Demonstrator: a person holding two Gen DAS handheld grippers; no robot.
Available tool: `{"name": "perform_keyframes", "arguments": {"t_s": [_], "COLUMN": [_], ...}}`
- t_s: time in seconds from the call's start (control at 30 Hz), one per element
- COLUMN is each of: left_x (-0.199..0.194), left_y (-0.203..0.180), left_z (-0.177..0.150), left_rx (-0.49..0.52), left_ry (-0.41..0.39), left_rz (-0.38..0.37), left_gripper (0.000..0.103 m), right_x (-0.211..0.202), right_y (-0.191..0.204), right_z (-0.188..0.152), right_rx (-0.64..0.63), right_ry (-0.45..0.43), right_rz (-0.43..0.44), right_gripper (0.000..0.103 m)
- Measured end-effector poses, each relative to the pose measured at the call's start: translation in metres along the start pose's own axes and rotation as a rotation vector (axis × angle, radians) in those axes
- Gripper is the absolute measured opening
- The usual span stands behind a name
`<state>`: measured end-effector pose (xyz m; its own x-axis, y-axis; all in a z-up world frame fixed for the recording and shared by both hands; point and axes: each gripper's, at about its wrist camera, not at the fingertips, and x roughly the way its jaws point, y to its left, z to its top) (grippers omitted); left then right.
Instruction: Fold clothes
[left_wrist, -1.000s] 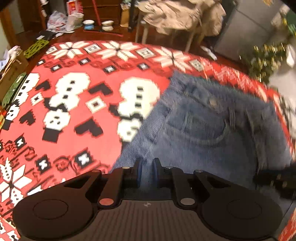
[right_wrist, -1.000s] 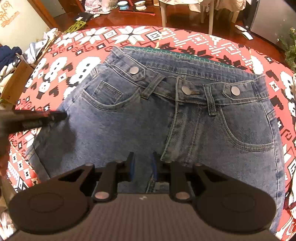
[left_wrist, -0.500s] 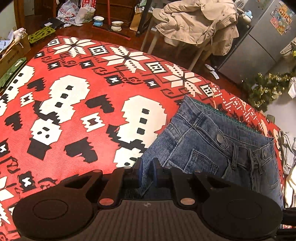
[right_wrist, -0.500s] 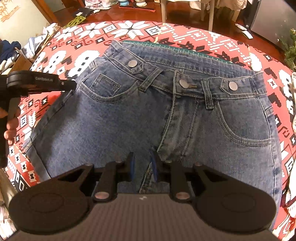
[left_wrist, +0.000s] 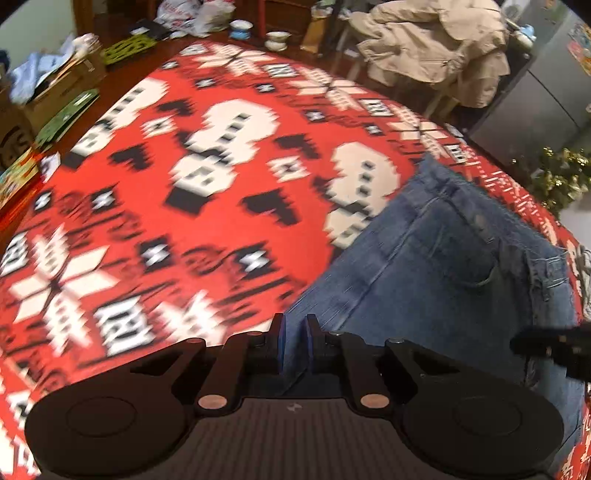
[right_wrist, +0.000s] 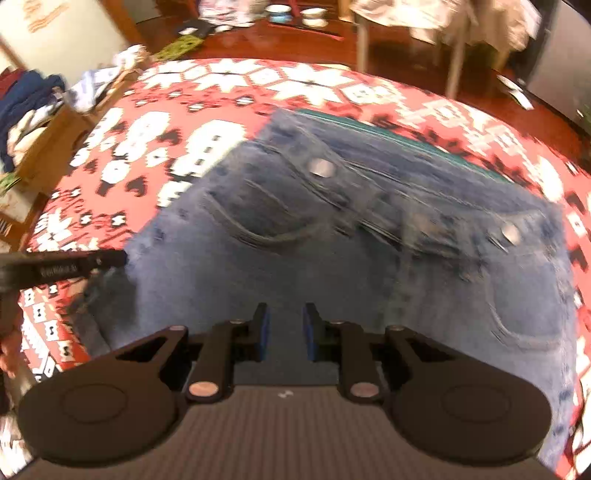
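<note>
On red patterned cloth (left_wrist: 184, 258), jeans (right_wrist: 332, 258) looked heavy, limp; left gripper (left_wrist: 294, 345) had been closing, clamped on hem edge; right gripper (right_wrist: 285, 332) pinched denim mid-leg.

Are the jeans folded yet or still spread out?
Mostly spread: the jeans lie front up on the red cloth, waistband and both front pockets showing. Whether the legs are folded cannot be told; they are out of view.

One pair of jeans (right_wrist: 332, 258) lies on one red patterned cloth (left_wrist: 184, 221). Three metal buttons show on its waistband, the clearest one (right_wrist: 321, 167) at the left. Two grippers are in view, each with two fingers. Beyond stand two small bowls, one blue (left_wrist: 241, 27) and one white (left_wrist: 275, 38).
</note>
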<state>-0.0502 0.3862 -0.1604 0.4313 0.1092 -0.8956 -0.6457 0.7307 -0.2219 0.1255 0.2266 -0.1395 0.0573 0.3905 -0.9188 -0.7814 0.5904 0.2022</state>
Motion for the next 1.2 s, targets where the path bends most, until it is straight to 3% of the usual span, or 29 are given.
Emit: {"name": "perform_keyframes", "arguments": {"t_s": [0.07,0.17,0.33,0.5,0.63,0.9,1.2], "left_x": [-0.004,-0.009,-0.014,-0.015,-0.015,-0.015,-0.014], "left_y": [0.006,0.012,0.025,0.029,0.032,0.032,0.03], "left_z": [-0.006,-0.013,-0.022,-0.024,-0.025,-0.024,-0.022], "left_rx": [-0.007,-0.013,-0.057,-0.068,-0.081,-0.077,-0.063], "left_ry": [0.002,0.003,0.004,0.003,0.001,0.006,0.022], "left_rz": [-0.001,-0.003,-0.03,-0.052,-0.063,-0.061,-0.052], "left_gripper": [0.008,0.008,0.008,0.008,0.007,0.007,0.007], "right_x": [0.004,0.014,0.042,0.075,0.085,0.093,0.081], "right_y": [0.019,0.05,0.103,0.135,0.129,0.074,0.054], "right_z": [0.009,0.024,0.042,0.043,0.051,0.102,0.124], "right_rx": [-0.056,-0.136,-0.213,-0.267,-0.268,-0.234,-0.218], "right_ry": [-0.009,-0.026,-0.009,0.045,0.04,-0.028,-0.1], "right_rz": [0.038,0.105,0.199,0.232,0.217,0.067,0.037], "right_gripper": [0.021,0.009,0.006,0.006,0.001,0.0,0.001]}}
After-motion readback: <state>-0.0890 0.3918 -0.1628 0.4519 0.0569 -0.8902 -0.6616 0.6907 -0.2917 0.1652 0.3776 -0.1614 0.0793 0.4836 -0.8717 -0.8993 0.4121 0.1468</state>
